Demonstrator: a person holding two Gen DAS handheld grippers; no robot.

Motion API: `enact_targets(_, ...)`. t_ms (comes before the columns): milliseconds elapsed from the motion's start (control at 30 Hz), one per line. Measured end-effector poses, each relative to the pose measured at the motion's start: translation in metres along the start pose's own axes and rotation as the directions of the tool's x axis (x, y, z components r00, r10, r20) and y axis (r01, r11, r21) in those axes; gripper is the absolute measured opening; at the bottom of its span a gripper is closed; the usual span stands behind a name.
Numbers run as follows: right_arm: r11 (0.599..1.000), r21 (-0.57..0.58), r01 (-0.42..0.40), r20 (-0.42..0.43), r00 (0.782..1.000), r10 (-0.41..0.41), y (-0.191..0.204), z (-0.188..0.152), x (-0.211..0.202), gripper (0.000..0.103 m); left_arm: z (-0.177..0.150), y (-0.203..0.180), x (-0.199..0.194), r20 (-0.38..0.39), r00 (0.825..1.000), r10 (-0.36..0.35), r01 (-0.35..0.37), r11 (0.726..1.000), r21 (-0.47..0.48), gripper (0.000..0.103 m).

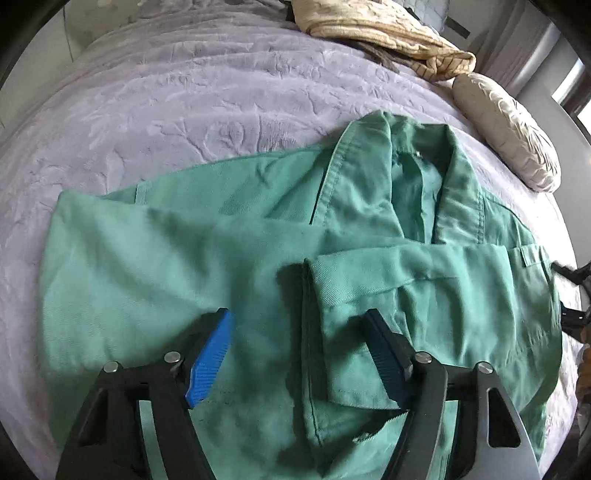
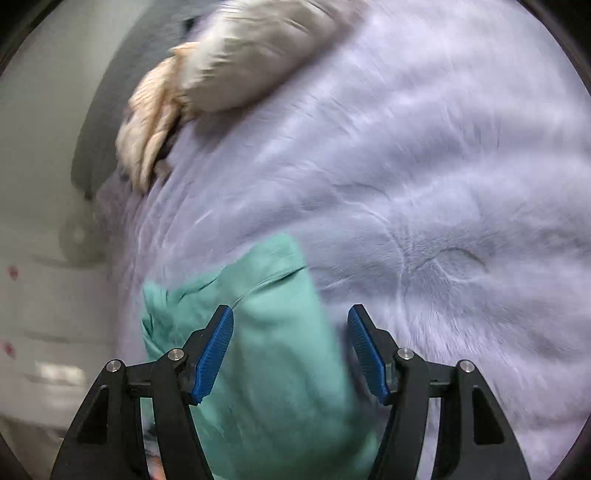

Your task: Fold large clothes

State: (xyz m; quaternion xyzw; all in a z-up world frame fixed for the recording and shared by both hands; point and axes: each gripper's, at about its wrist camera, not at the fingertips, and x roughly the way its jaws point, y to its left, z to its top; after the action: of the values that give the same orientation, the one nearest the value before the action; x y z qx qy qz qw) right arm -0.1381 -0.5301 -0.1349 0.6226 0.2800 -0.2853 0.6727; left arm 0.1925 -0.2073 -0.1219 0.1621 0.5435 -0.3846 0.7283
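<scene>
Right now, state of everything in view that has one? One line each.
green jacket: lying flat on the bed, collar open, one sleeve folded across the front.
left gripper: open, above the folded sleeve cuff, not pinching it.
right gripper: open, green cloth between the fingers, not pressed; view blurred.
lilac bedspread: spread out, lightly creased.
beige blanket: crumpled at the far edge.
cream pillow: lying beside the jacket.
</scene>
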Motion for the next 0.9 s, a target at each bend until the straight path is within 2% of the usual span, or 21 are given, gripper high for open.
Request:
enact_targets(33, 1.0, -0.003, -0.021, -0.032, 0.999, 0.021, 0.0, 0.0, 0.008, 0.031, 0.0, -0.002, -0.001, 0.002, 1.0, 0.003, -0.003, 1.0, 0.008, 0.065)
enact_targets(67, 0.999, -0.024, -0.022, -0.058, 0.998, 0.02, 0.002, 0.0, 0.012, 0.003, 0.001, -0.004, -0.002, 0.007, 1.0, 0.011, -0.011, 1.0, 0.013, 0.065)
enact_targets(200, 0.986, -0.165, -0.022, 0.037, 0.999, 0.028, 0.021, -0.001, -0.01, 0.003, 0.007, -0.014, 0.002, 0.032, 0.998, 0.055, -0.056, 0.997, 0.051, 0.065)
enact_targets(333, 0.98, -0.178, 0.084, 0.024, 0.996, -0.081, 0.001, 0.006, 0.001, 0.003, 0.01, -0.016, 0.013, 0.051, 0.995, 0.086, -0.088, 0.995, 0.05, 0.066)
enact_targets(400, 0.98, -0.177, 0.095, 0.029, 0.995, -0.091, -0.005, 0.004, 0.008, 0.003, 0.011, -0.02, 0.012, 0.061, 0.992, 0.108, -0.113, 0.99, 0.08, 0.066)
enact_targets(533, 0.979, -0.162, 0.124, 0.054, 0.992, -0.117, 0.0, 0.003, -0.008, 0.005, 0.007, -0.016, -0.012, 0.089, 0.985, 0.151, -0.161, 0.979, 0.124, 0.066)
enact_targets(700, 0.952, -0.257, 0.167, 0.121, 0.983, -0.14, 0.024, -0.026, -0.048, 0.006, -0.014, -0.007, -0.051, 0.097, 0.991, 0.094, -0.109, 0.982, 0.152, 0.066)
enact_targets(833, 0.947, -0.292, 0.133, 0.067, 0.991, -0.118, 0.026, -0.061, -0.067, 0.006, -0.035, -0.016, -0.059, 0.072, 0.996, 0.056, -0.068, 0.981, 0.183, 0.066)
enact_targets(900, 0.944, -0.305, 0.124, 0.041, 0.992, -0.117, 0.028, -0.078, -0.068, 0.006, -0.043, -0.02, -0.052, 0.06, 0.996, 0.065, -0.075, 0.98, 0.187, 0.066)
